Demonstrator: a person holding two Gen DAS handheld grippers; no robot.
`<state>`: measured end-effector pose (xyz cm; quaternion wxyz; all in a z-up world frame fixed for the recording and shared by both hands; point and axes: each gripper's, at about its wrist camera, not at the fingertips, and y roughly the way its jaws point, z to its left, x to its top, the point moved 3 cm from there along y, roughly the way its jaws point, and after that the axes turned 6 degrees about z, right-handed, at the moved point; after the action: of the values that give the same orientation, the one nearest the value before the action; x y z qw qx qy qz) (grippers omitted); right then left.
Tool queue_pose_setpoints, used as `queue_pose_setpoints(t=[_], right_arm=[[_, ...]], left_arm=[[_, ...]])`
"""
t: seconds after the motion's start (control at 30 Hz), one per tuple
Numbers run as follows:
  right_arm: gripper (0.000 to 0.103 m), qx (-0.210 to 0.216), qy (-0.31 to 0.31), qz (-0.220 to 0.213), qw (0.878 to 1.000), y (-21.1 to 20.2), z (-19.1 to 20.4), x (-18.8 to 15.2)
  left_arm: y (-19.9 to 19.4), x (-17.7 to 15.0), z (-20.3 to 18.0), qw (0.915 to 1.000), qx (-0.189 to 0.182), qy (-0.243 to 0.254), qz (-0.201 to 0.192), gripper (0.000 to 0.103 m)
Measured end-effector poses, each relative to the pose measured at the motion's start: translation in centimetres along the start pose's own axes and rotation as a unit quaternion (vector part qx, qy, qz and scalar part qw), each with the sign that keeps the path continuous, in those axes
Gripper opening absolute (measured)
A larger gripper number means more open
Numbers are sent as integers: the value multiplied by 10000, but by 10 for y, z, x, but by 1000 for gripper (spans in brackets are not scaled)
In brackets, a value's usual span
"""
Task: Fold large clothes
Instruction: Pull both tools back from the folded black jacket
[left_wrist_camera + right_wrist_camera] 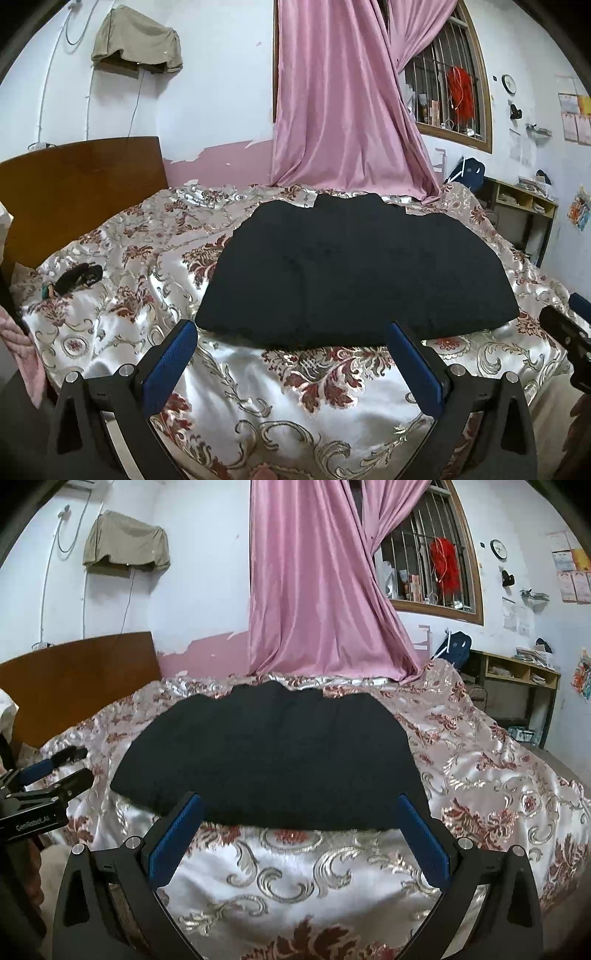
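Left wrist view: left gripper (pixel 291 332) fingers spread wide, holding nothing, hovering just short of the near hem of the black garment (pixel 354 273). Right gripper (pixel 301 803) same: wide apart, empty, at the near hem toward its right end. Garment lies flat mid-bed on the floral bedspread (pixel 295 878), roughly rectangular, looks partly folded already; collar end toward the far edge by the pink curtain (pixel 314 583). My read: between folds, pre-grasp. Next move likely needs both grippers to drop onto the near-edge corners, pinch all layers, lift together and carry toward the far edge.
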<state>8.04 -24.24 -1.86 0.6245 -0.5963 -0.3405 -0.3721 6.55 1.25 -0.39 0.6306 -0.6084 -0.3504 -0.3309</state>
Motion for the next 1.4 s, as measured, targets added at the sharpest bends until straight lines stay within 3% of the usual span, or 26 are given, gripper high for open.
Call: queue_pose_setpoints(t=[0.23,0.43,0.67,1.4], right_arm=[[102,-35,43,153,9999,8,-5,-12],[102,-57,-11,124,9999,9,-7,-17],[102,-22,43,180,9998,14,-5,-19],[102,68,-102,275,9995,18,5,-24]], left_arm=[[7,-19,-5,9996,-192,97,157,103],[7,-30,-7,9997,-105,182,78,103],[17,-34,0,9993,-199,-34,317,103],[13,-35,-2,9996,-178,-25,236,103]])
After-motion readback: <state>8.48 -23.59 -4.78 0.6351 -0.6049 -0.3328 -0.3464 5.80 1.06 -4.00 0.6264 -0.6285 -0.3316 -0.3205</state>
